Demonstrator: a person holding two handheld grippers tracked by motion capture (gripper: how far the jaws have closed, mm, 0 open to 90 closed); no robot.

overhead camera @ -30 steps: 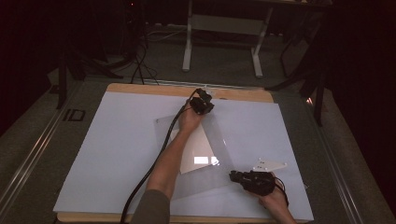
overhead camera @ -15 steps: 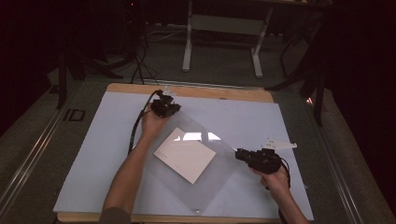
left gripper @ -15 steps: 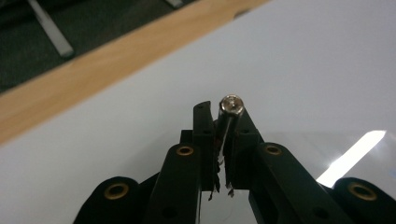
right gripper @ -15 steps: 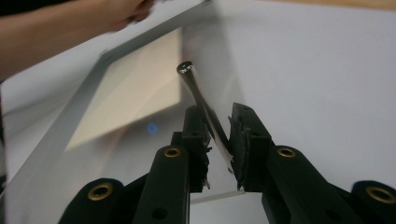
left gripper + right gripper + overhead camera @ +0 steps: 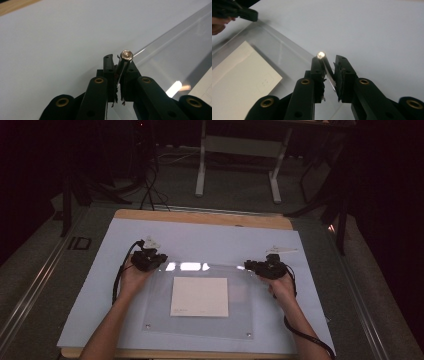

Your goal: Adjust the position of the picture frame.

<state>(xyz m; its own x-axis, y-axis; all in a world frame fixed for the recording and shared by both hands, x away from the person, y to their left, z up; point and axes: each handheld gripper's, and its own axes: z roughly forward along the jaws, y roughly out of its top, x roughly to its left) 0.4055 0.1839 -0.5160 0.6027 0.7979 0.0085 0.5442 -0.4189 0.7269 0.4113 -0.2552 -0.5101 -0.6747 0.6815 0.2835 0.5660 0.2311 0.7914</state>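
From the high view I see the clear acrylic sheet (image 5: 200,317) lying flat on the pale blue mat (image 5: 210,240) that covers the wooden table (image 5: 200,217), with a cream paper card (image 5: 200,296) under or inside it near the middle. My left gripper (image 5: 149,260) sits at the sheet's far left corner and my right gripper (image 5: 267,268) at its far right corner; small metal studs mark the two near corners. The mat around the sheet is bare, so nothing hinders a lift; the metal stand (image 5: 237,150) on the floor beyond the table is well apart. In the left gripper view the jaws are clamped on the sheet's corner edge, just below a round silver stud (image 5: 126,55) that pokes up between the tips, and the sheet (image 5: 175,57) runs off to the right with a bright glare on it. In the right gripper view the jaws stand a little parted around the other corner: the sheet's thin edge (image 5: 328,72) rests against the left jaw, with a gap to the right one, so I judge this grip loose or not yet closed. A stud (image 5: 321,54) glints at the tips, and the card (image 5: 239,75) lies to the left. I expect the sheet to be stiff, light and slick, easily scratched, so the corners beside the studs are the best hold, both ends raised evenly.
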